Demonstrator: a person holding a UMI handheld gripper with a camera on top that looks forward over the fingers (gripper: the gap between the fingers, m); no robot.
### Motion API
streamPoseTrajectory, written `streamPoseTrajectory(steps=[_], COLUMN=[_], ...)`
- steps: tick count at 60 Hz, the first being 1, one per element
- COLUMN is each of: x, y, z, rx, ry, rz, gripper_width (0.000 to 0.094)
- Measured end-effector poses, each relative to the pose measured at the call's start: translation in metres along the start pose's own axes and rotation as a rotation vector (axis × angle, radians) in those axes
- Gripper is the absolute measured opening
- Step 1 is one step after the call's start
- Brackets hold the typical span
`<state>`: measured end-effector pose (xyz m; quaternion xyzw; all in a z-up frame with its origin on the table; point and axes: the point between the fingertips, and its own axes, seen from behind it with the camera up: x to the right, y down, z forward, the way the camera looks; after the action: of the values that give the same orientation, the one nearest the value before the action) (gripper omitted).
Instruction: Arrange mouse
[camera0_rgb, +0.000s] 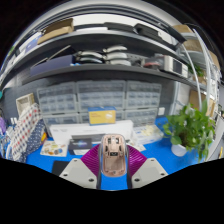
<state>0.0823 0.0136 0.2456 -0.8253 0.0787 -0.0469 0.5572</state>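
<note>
We had the fingers (113, 168) closed on the mouse (113, 155), clamped between the pads and raised above the blue tabletop (170, 160), presumably so it could be carried toward its spot ahead.

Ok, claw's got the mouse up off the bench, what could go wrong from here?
1. The mouse sits between the claw pads with only its sides pinched; its smooth, rounded shell might slip if you swing fast.
2. The blue table ahead is crowded: a white box and papers lie straight beyond the mouse, so a clean placing spot looks tight.
3. The potted plant stands to one side; a wide sweep could brush its leaves.
</note>
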Motion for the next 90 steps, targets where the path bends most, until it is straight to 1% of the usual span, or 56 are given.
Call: streamPoseTrajectory(steps=[5, 11, 19, 23, 25, 34, 37, 38, 39, 46, 51, 52, 53, 59, 60, 61, 62, 65, 66, 67, 71, 78, 81, 90], x=[-0.048, -0.103, -0.158, -0.178, -0.184, -0.193, -0.193, -0.194, -0.194, -0.193, -0.194, -0.194, -0.193, -0.192, -0.191, -0.189, -0.186, -0.181, -0.18, -0.18, -0.177, -0.162, -0.151, -0.112], y=[-0.01, 0.005, 0.067, 0.109, 0.13, 0.206, 0.23, 0.227, 0.225, 0.227, 0.227, 0.227, 0.227, 0.227, 0.227, 0.227, 0.227, 0.224, 0.223, 0.221, 0.211, 0.179, 0.164, 0.127], z=[0.009, 0.031, 0.071, 0.088, 0.095, 0.118, 0.121, 0.124, 0.125, 0.123, 0.123, 0.123, 0.123, 0.123, 0.123, 0.122, 0.122, 0.121, 0.12, 0.119, 0.11, 0.088, 0.077, 0.037], rx=[0.018, -0.015, -0.106, -0.176, -0.212, -0.31, -0.357, -0.324, -0.298, -0.299, -0.308, -0.308, -0.31, -0.336, -0.345, -0.356, -0.365, -0.373, -0.372, -0.37, -0.367, -0.324, -0.306, -0.287], ry=[-0.043, -0.099, -0.154, -0.171, -0.175, -0.176, -0.174, -0.176, -0.173, -0.166, -0.174, -0.175, -0.175, -0.166, -0.162, -0.153, -0.141, -0.122, -0.121, -0.121, -0.137, -0.137, -0.134, -0.123], rz=[-0.028, -0.042, -0.076, -0.077, -0.083, -0.15, -0.155, -0.153, -0.153, -0.136, -0.121, -0.12, -0.12, -0.099, -0.092, -0.086, -0.08, -0.072, -0.07, -0.066, -0.046, -0.037, -0.034, 0.026], gripper_width=[0.0349, 0.0348, 0.0346, 0.0348, 0.0347, 0.0345, 0.0354, 0.0436, 0.0345, 0.0344, 0.0369, 0.04, 0.0399, 0.0473, 0.0508, 0.0609, 0.0643, 0.0827, 0.0828, 0.0859, 0.0861, 0.0862, 0.0858, 0.0864])
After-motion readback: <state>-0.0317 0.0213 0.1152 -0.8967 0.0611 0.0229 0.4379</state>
